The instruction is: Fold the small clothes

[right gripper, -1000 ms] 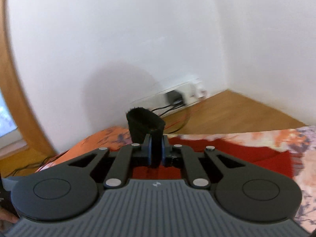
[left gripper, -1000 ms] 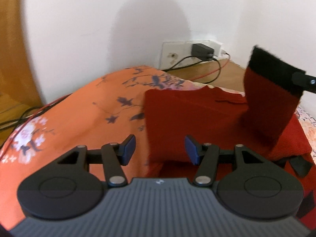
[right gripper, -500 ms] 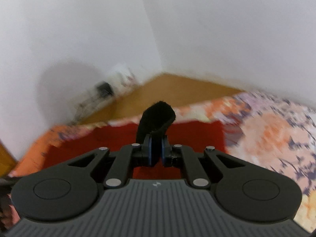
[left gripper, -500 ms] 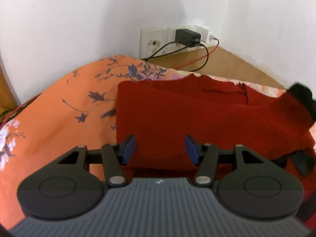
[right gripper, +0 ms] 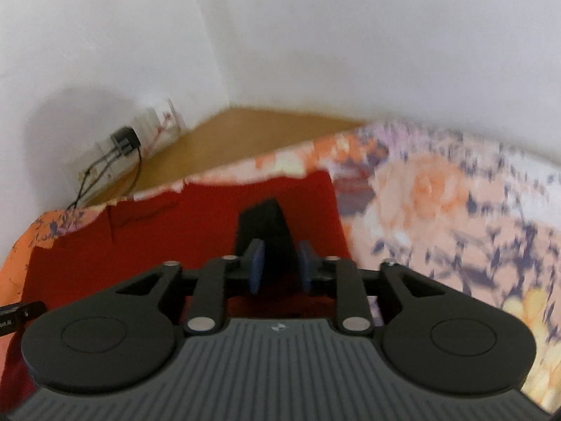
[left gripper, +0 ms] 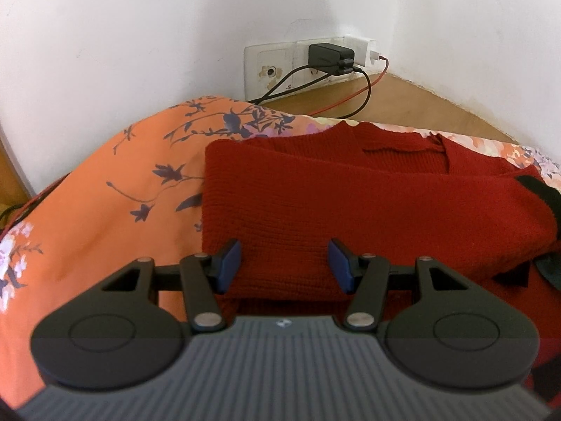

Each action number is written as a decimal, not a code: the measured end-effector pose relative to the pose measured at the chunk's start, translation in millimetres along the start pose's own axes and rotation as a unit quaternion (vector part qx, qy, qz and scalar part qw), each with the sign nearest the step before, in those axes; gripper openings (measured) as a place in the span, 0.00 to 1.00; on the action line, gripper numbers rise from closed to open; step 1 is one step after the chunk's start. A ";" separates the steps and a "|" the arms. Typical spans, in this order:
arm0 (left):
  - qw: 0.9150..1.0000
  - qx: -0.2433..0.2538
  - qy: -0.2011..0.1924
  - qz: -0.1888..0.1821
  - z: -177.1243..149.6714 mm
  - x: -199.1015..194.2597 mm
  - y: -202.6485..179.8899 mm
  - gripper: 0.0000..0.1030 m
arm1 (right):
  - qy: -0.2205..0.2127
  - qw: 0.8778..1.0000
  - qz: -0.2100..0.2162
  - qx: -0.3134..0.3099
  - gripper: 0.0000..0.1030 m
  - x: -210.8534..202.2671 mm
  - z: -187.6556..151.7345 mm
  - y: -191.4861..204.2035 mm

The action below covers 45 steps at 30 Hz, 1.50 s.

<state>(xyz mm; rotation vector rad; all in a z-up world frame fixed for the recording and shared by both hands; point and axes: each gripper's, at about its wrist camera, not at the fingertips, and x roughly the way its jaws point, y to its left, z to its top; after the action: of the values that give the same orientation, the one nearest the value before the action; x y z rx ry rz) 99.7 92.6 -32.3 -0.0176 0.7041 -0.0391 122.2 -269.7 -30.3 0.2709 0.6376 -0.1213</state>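
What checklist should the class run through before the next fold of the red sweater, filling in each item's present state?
1. Left gripper open and empty: ok.
2. Right gripper released the black cuff: cannot tell; the jaws are parted, but the cuff sits between them.
3. Sleeve laid across the red sweater: ok.
4. Sweater fully on the floral bedspread: cannot tell; its near edge is hidden.
5. Charger cables apart from the sweater: ok.
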 end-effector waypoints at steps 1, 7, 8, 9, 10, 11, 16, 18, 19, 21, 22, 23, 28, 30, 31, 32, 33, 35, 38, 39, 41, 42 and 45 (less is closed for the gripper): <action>1.000 -0.001 0.000 -0.001 -0.3 0.1 -0.1 0.55 | -0.007 1.000 0.000 -0.009 0.40 -1.2 1.1 3.6; 1.000 0.002 -0.004 -0.008 -1.5 -0.9 3.1 0.55 | 0.031 0.999 -0.023 -0.015 0.42 25.0 -8.4 5.5; 1.000 0.001 -0.005 -0.010 -1.5 -1.6 4.1 0.55 | 0.038 0.999 -0.029 -0.016 0.41 31.3 -12.9 3.4; 1.000 0.001 -0.004 -0.012 -1.3 -2.7 5.2 0.55 | 0.031 0.999 -0.026 -0.015 0.42 32.8 -16.8 2.1; 1.000 0.001 -0.004 -0.013 -1.1 -4.2 5.6 0.55 | 0.026 0.999 -0.025 -0.014 0.42 31.7 -18.8 1.3; 1.000 0.003 -0.004 -0.015 -0.7 -6.6 6.8 0.55 | 0.026 0.999 -0.027 -0.013 0.42 28.6 -19.1 2.4; 1.000 0.001 -0.005 -0.021 -1.5 -27.2 20.1 0.55 | 0.000 1.000 0.011 0.014 0.58 -9.6 -21.6 6.5; 1.000 -0.009 0.000 -0.016 -3.9 -36.6 26.3 0.55 | -0.002 1.000 0.024 0.012 0.62 -26.1 -26.6 9.4; 1.000 -0.016 0.005 -0.017 -6.1 -43.3 29.7 0.55 | -0.001 0.999 0.031 0.010 0.64 -32.9 -28.7 9.9; 0.999 -0.022 0.006 -0.023 -10.7 -54.3 34.4 0.55 | 0.000 0.999 0.047 0.003 0.66 -49.0 -34.5 10.2; 0.999 -0.023 0.006 -0.023 -14.1 -60.5 36.2 0.55 | 0.001 0.999 0.053 0.000 0.66 -55.0 -36.9 10.3; 0.999 -0.024 0.004 -0.020 -17.8 -66.6 37.7 0.55 | 0.004 0.998 0.057 -0.004 0.66 -61.5 -40.2 10.3; 0.999 -0.048 0.011 -0.004 -43.9 -97.3 43.8 0.55 | 0.022 0.997 0.080 -0.009 0.67 -87.1 -57.8 1.1; 0.998 -0.058 0.022 -0.001 -56.7 -108.8 44.8 0.55 | 0.028 0.996 0.082 -0.006 0.67 -98.0 -65.8 -6.1; 0.998 -0.062 0.026 0.001 -62.5 -113.5 44.9 0.55 | 0.030 0.996 0.081 -0.004 0.67 -102.4 -69.6 -10.3; 0.997 -0.064 0.031 0.005 -68.2 -118.1 44.8 0.55 | 0.032 0.996 0.081 -0.002 0.67 -108.3 -74.1 -15.6; 0.997 -0.067 0.035 0.008 -73.8 -123.0 44.4 0.55 | 0.037 0.996 0.078 0.000 0.67 -114.3 -78.6 -21.0; 0.997 -0.070 0.039 0.008 -85.0 -133.4 44.1 0.55 | 0.043 0.996 0.074 0.005 0.67 -124.1 -86.3 -31.8; 0.996 -0.082 0.046 0.007 -100.7 -144.2 45.4 0.55 | 0.045 0.997 0.064 0.009 0.67 -138.8 -97.9 -46.3; 0.995 -0.089 0.050 0.007 -105.9 -146.9 46.4 0.55 | 0.046 0.997 0.061 0.010 0.67 -142.7 -100.9 -50.0; 0.993 -0.101 0.057 0.001 -114.8 -151.3 48.1 0.55 | 0.044 0.997 0.055 0.012 0.67 -151.2 -106.9 -57.9; 0.992 -0.109 0.060 -0.005 -119.0 -153.3 49.0 0.55 | 0.043 0.998 0.051 0.012 0.67 -155.5 -109.5 -61.4; 0.989 -0.126 0.070 -0.027 -128.8 -155.8 50.6 0.55 | 0.039 0.998 0.040 0.016 0.67 -165.6 -115.7 -71.5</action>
<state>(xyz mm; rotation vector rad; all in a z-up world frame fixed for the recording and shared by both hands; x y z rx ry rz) -100.8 149.3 -31.1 -0.2779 0.8457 -0.0022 -89.9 -300.3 -34.8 0.3320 0.7017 -0.0445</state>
